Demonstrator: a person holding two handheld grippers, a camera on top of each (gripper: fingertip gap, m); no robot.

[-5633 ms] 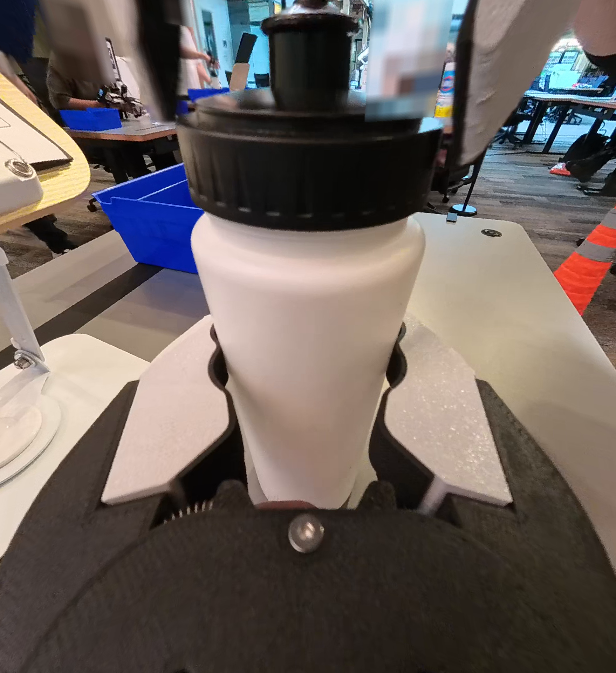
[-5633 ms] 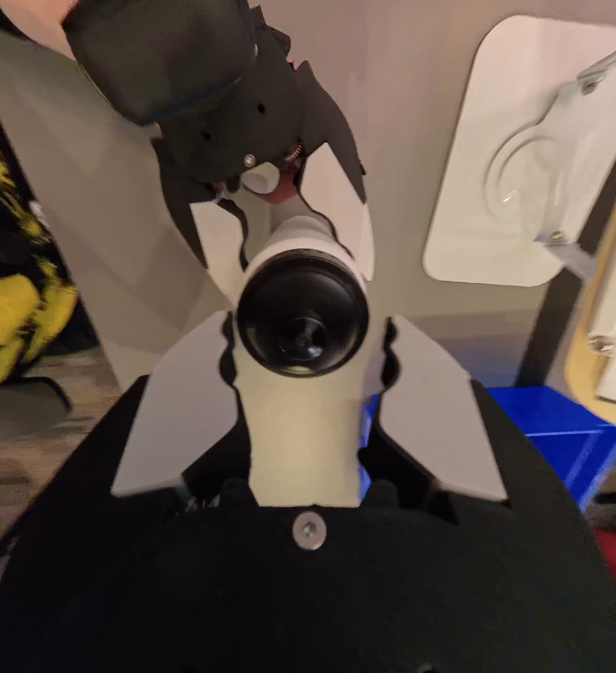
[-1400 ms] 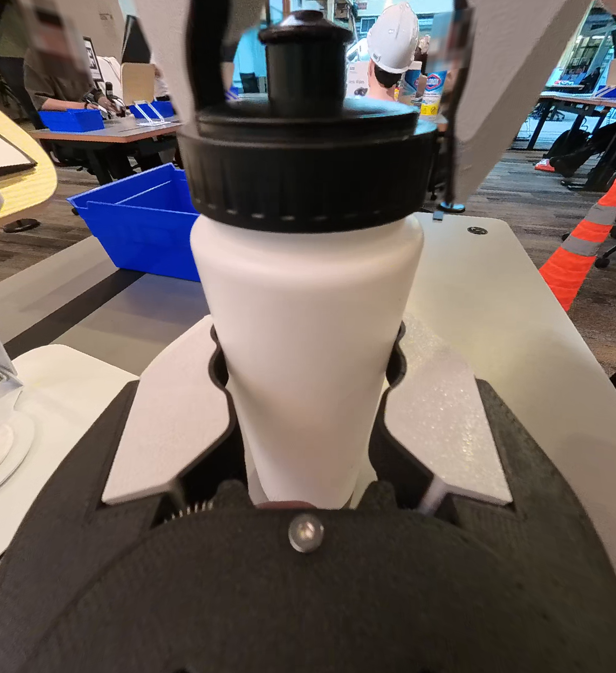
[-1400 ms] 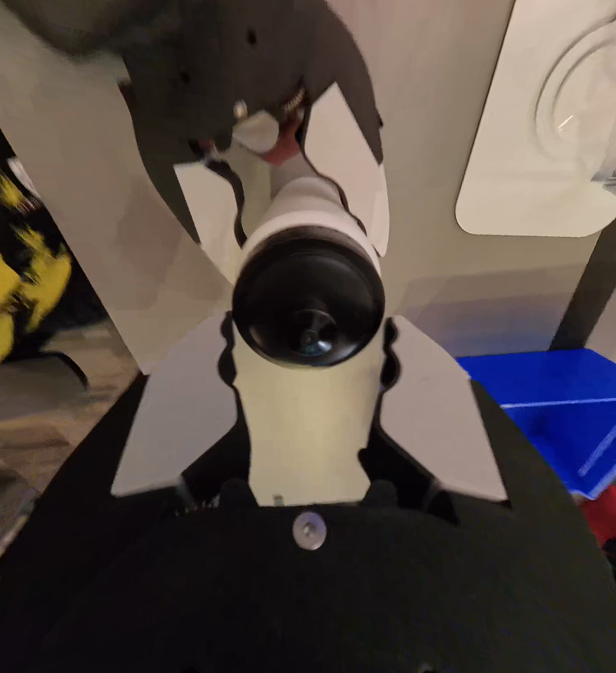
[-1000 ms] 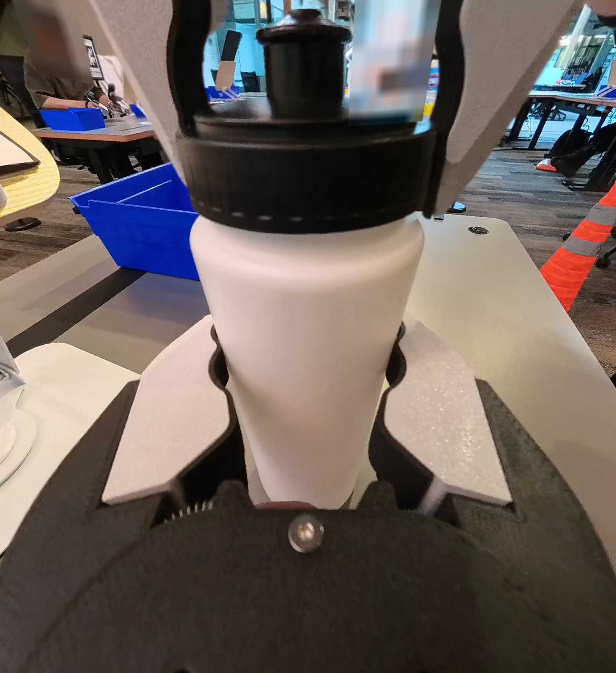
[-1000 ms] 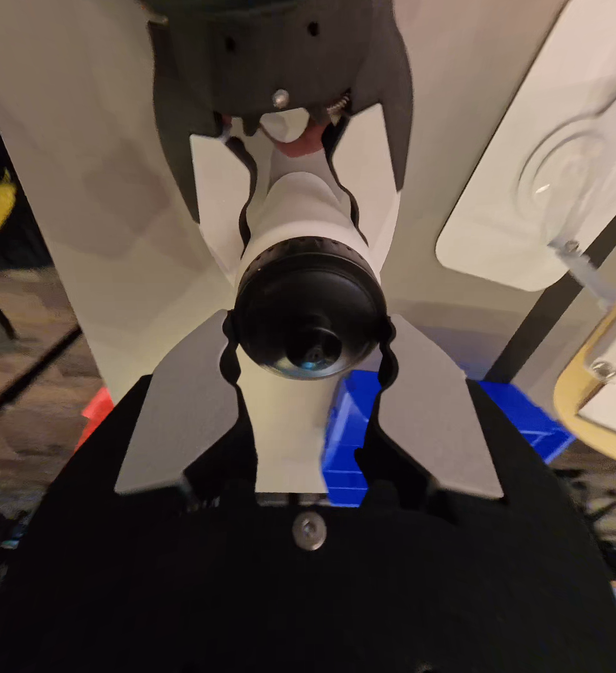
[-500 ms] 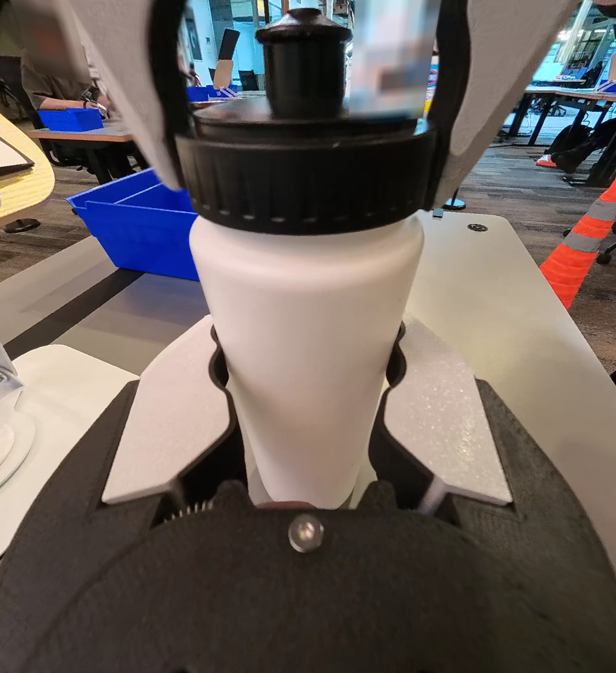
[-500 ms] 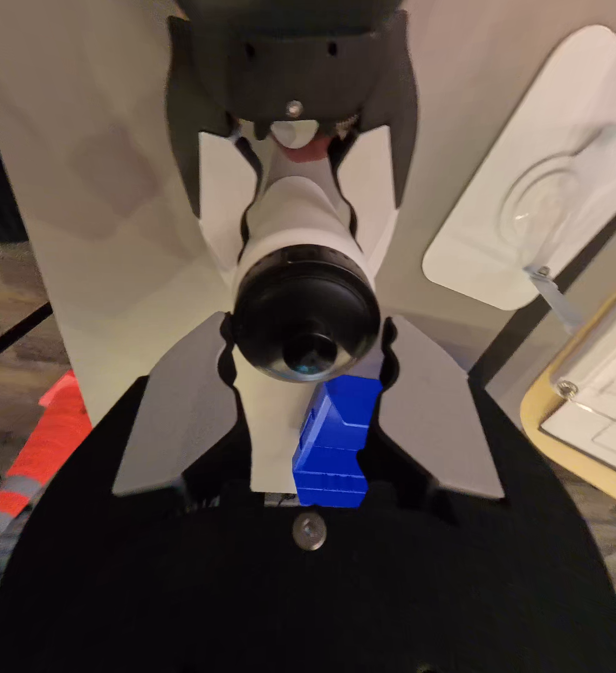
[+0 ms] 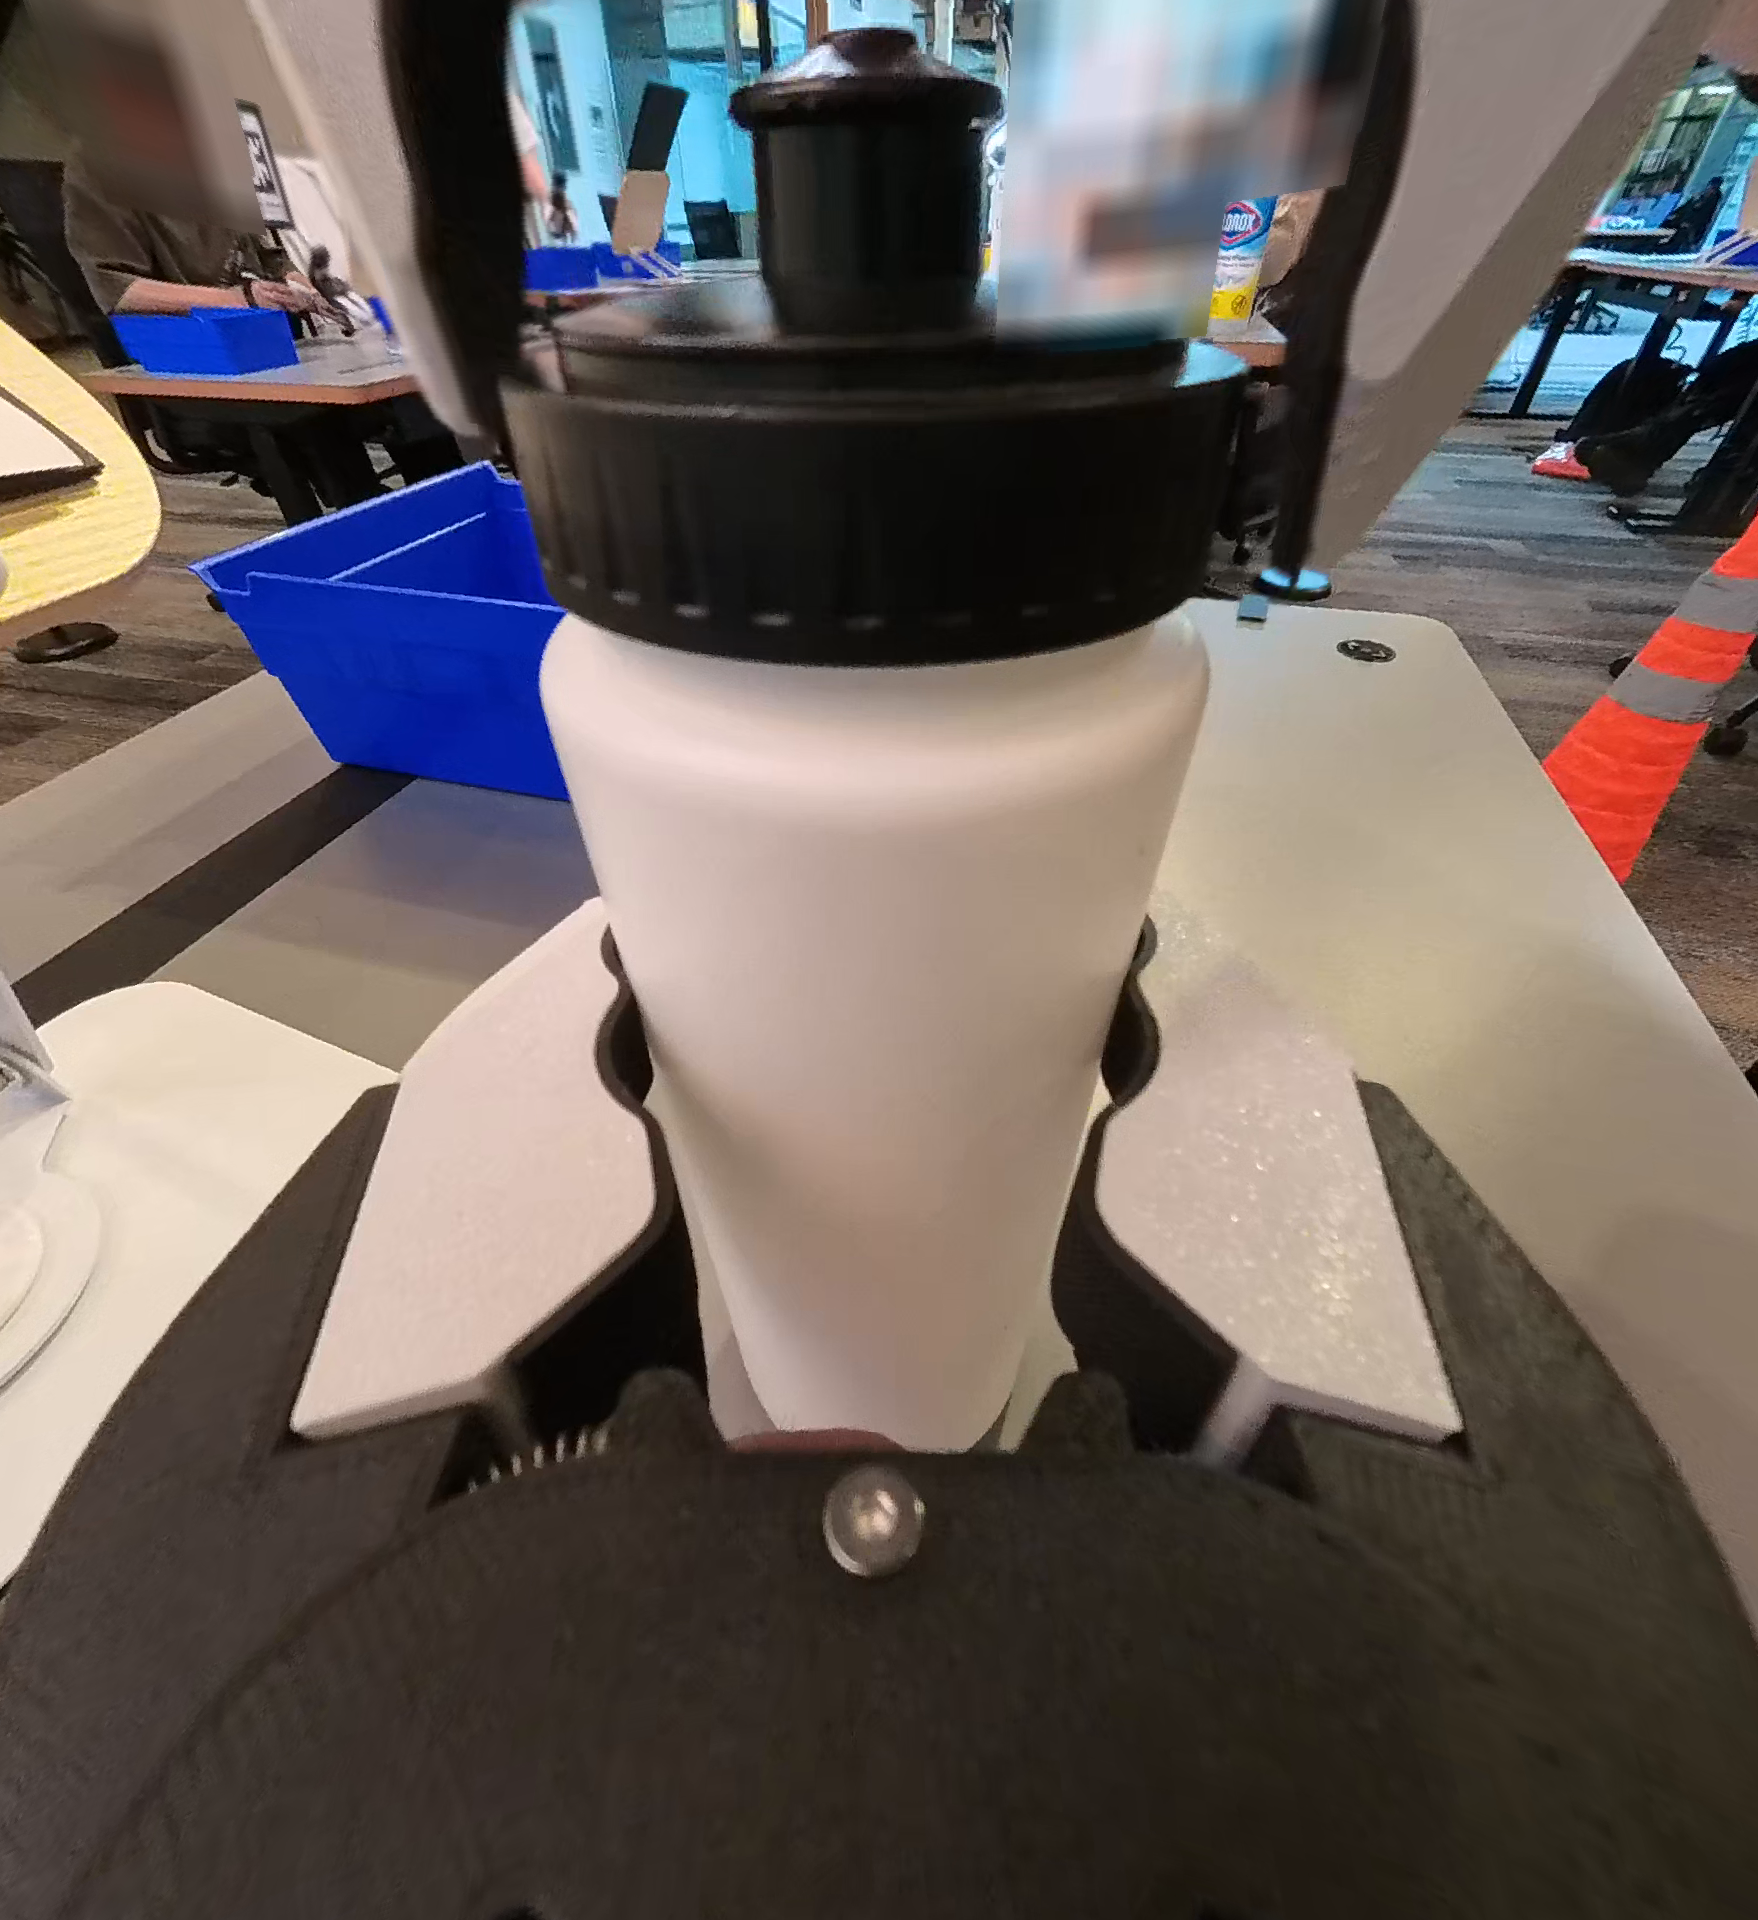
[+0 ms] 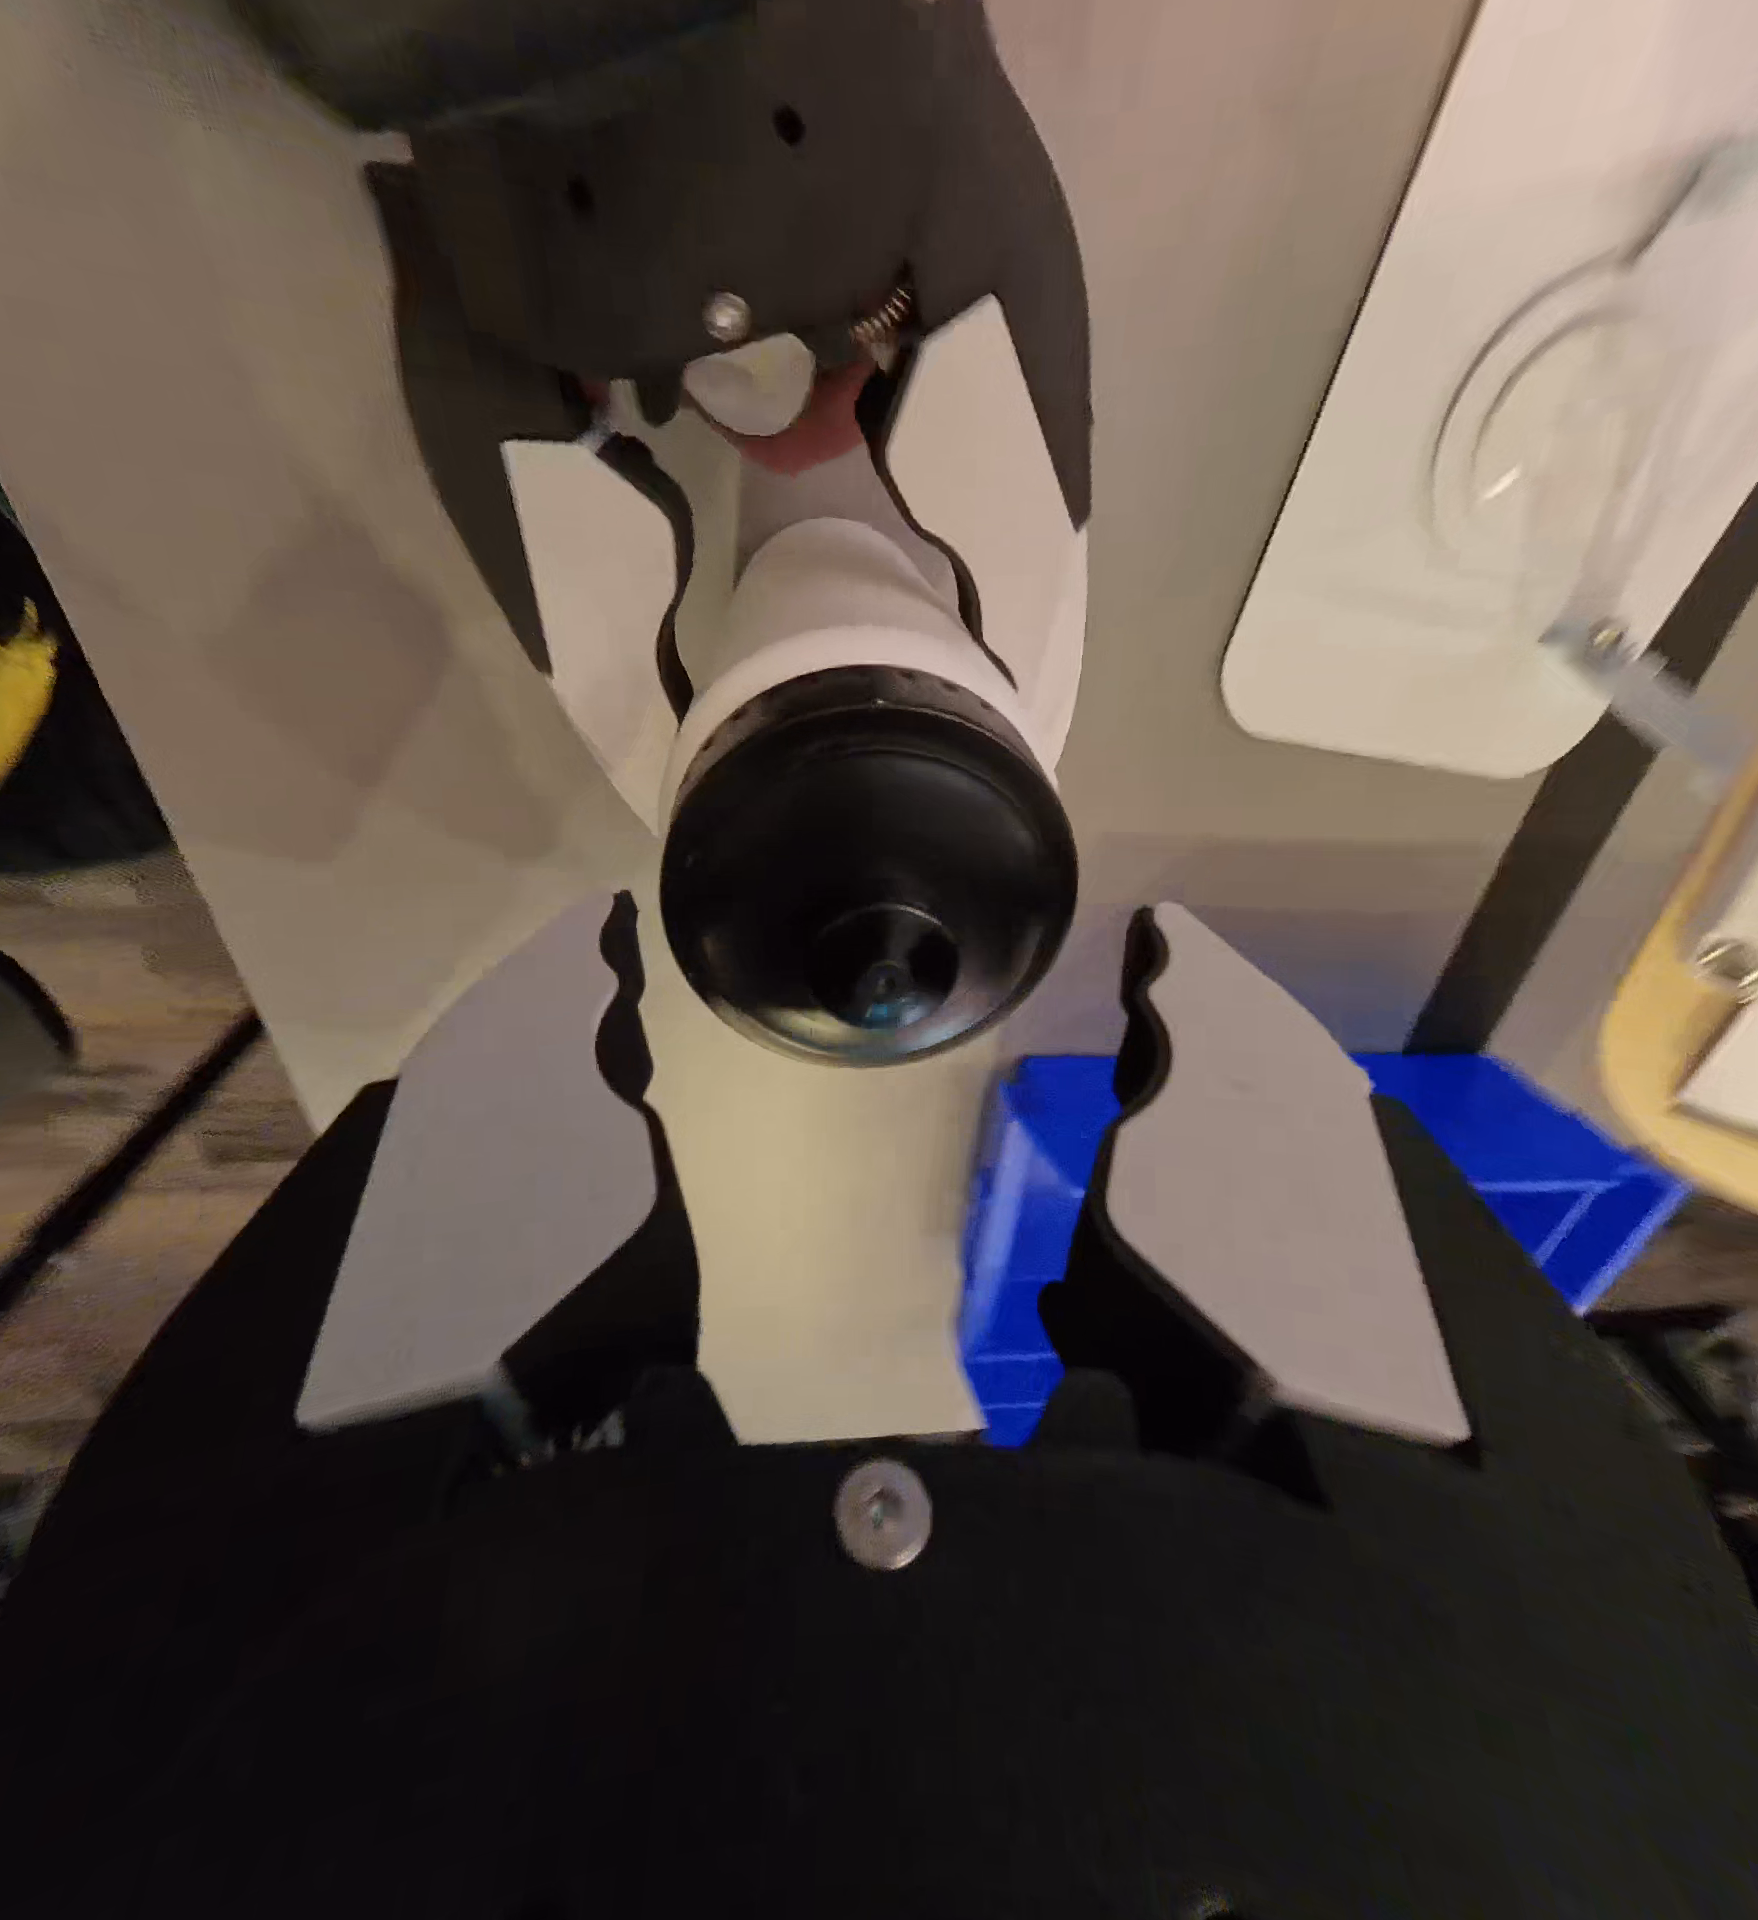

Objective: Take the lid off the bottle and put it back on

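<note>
Here, left hand-held gripper [image 9: 875,1049] clamps bottle [image 9: 875,935]; right hand-held gripper [image 10: 880,977] wide.

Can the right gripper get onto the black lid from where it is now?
Probably yes. The right gripper sits open just above the lid, fingers on either side, nothing between. The left gripper holds the white bottle lower down, clear of the lid.

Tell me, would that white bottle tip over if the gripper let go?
Probably. The white bottle narrows toward its bottom while the wide black lid sits on top, so it looks top-heavy. Its smooth round sides could slip or roll. The left gripper, shut around its lower body, likely steadies it.
</note>
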